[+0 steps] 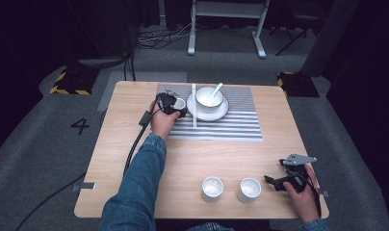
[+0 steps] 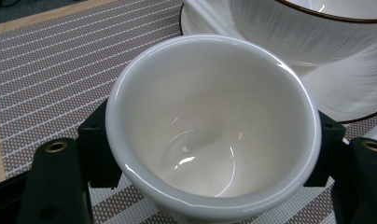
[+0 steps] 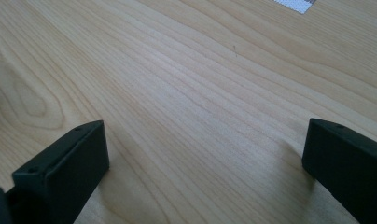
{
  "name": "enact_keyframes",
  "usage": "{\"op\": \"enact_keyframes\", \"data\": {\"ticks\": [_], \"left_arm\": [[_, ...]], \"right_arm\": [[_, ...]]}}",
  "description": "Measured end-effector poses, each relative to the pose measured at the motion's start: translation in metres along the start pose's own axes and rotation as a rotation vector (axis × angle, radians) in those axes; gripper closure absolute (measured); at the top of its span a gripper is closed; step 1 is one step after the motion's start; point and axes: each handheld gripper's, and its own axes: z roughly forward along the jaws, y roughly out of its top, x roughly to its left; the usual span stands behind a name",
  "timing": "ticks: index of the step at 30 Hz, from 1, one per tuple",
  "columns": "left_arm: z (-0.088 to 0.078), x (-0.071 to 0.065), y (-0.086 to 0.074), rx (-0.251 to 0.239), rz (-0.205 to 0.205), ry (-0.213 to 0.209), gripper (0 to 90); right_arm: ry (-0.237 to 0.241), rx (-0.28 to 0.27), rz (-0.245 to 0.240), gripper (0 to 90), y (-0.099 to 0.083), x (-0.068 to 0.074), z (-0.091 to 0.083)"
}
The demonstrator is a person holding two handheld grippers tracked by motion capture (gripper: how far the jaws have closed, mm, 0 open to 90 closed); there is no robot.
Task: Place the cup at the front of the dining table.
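We have the left gripper (image 1: 175, 107) clamped across the walls of a small white cup (image 2: 210, 126), just beside the plate (image 1: 221, 111) on the striped mat (image 1: 231, 127); glazed, slick and breakable, it wants this firm grip below the rim.

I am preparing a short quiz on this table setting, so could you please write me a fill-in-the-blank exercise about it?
1. The left gripper holds a small white ____ between its jaws.
2. The bowl stands on a plate and has a ____ in it.
3. Near the table's front edge stand ____ empty white cups.
4. The striped placemat lies under the plate, and the right gripper's jaws are ____.

Missing words: cup; spoon; two; open
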Motion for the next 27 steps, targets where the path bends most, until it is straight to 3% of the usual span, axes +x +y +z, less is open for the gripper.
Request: {"op": "enact_keyframes", "data": {"ticks": [9,15,18,27], "left_arm": [[0.004,0.005,-0.013,0.004,-0.016,-0.002,26.6],[0.003,0.005,-0.014,0.015,0.009,-0.007,26.5],[0.003,0.003,-0.014,0.028,0.046,0.007,26.4],[0.003,0.000,-0.013,0.034,0.036,0.032,26.3]], "right_arm": [[0.000,0.000,0.000,0.5,0.000,0.000,0.000],[0.000,0.000,0.000,0.5,0.000,0.000,0.000],[0.000,0.000,0.000,0.5,0.000,0.000,0.000],[0.000,0.000,0.000,0.5,0.000,0.000,0.000]]}}
